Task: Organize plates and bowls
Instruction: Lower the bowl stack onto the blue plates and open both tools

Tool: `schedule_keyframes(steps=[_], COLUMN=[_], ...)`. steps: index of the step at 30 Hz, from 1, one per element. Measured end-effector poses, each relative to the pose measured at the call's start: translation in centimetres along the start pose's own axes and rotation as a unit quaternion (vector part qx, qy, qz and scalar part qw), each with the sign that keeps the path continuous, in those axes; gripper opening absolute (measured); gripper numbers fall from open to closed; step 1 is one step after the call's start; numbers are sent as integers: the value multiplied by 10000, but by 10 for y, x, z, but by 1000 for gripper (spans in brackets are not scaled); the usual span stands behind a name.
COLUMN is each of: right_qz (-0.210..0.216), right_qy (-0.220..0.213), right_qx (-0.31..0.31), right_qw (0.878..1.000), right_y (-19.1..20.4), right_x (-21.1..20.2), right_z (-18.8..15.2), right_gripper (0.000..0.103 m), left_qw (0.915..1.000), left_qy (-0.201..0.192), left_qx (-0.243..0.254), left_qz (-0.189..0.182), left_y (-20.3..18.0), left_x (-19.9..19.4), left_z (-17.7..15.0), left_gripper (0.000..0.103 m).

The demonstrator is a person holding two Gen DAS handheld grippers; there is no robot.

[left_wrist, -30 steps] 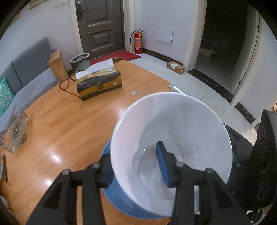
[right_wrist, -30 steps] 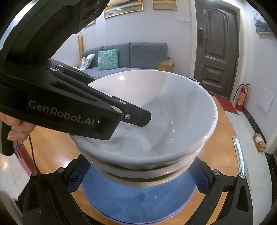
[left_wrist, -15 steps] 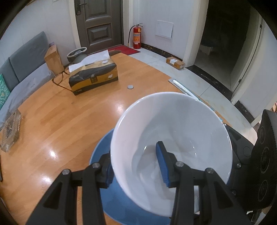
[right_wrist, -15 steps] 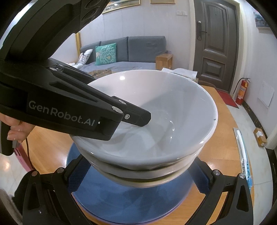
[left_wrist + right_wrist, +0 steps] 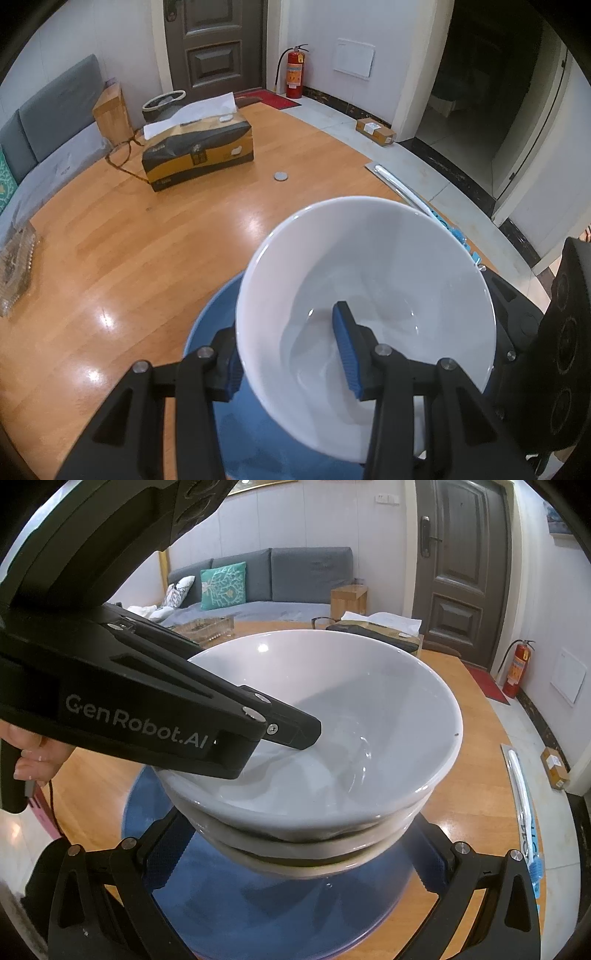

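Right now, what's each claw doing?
Left claw: shut on the white bowl rim.
Right claw: straddles the lower bowl; grip cannot be told.

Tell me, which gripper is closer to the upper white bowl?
Left. The left gripper clamps the wall of the upper white bowl, one finger inside; the right gripper straddles the lower bowl beneath.
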State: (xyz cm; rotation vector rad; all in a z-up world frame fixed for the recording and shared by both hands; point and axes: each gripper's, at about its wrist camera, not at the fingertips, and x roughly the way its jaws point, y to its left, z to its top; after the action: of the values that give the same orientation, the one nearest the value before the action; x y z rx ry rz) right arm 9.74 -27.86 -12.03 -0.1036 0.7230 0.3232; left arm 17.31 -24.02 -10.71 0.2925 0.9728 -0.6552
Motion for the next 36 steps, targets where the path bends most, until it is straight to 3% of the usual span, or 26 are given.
schedule_keyframes(steps=[36], right_qz=[-25], right_qy=[190], right_qx=[-179], right_qw=[9997], right_y=[10], right_x=[8], right_z=[1], right_gripper=[102], left_qw=[9996], left_qy=[58], left_qx=[-229], left_qz=[-159], left_y=[17], left_x=[2], left_z=[-8], left_gripper=[40])
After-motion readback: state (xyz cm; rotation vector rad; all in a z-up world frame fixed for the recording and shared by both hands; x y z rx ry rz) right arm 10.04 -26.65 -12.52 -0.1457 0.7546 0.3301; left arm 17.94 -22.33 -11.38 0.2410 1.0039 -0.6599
